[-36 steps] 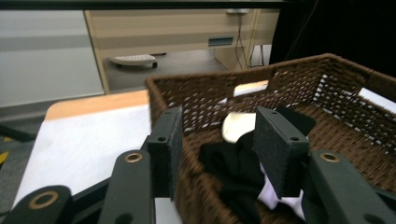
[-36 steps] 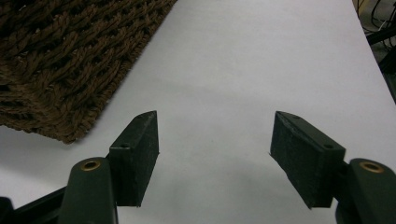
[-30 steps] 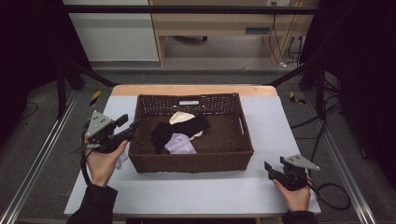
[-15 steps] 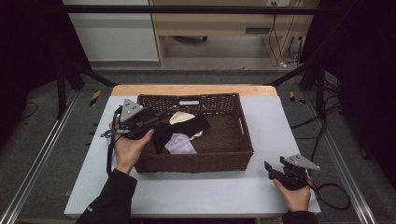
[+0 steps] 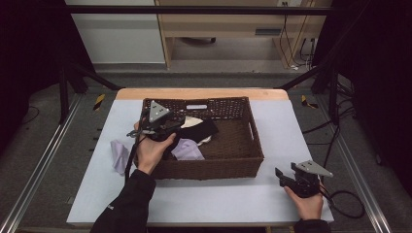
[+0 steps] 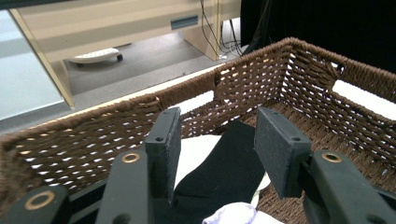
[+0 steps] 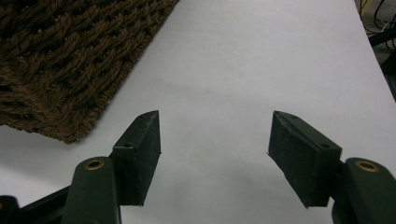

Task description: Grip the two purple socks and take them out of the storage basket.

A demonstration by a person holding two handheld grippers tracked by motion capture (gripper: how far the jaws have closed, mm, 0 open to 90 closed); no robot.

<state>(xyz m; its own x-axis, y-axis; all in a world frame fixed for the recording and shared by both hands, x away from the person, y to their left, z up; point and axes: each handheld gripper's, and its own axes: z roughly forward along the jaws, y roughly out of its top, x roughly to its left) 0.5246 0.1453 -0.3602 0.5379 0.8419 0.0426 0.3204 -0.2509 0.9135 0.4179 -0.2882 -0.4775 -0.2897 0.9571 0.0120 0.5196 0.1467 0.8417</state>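
- A person at a table covered in a pale sheet (image 5: 214, 204) holds a two-jaw gripper in each hand; a brown wicker basket (image 5: 233, 167) sits at the centre of the table.
- The left gripper (image 5: 171, 127), in the person's left hand (image 5: 151, 151), hangs over the basket's left end, its jaws parted and holding nothing, as the left gripper view shows.
- Directly beyond those jaws, inside the basket, lies a black sock (image 6: 224, 175) across a white cloth (image 6: 198, 151), with a lavender cloth (image 5: 187, 150) just beside them towards the near wall.
- A second lavender cloth (image 5: 118, 154) lies on the sheet outside the basket, just beside its left wall.
- The right gripper (image 5: 281, 174) rests low at the table's near right corner, well apart from the basket, in the person's right hand (image 5: 307, 205).
- In the right gripper view its jaws stand wide apart over bare sheet, empty, with the basket's corner (image 7: 70, 70) at the upper left.
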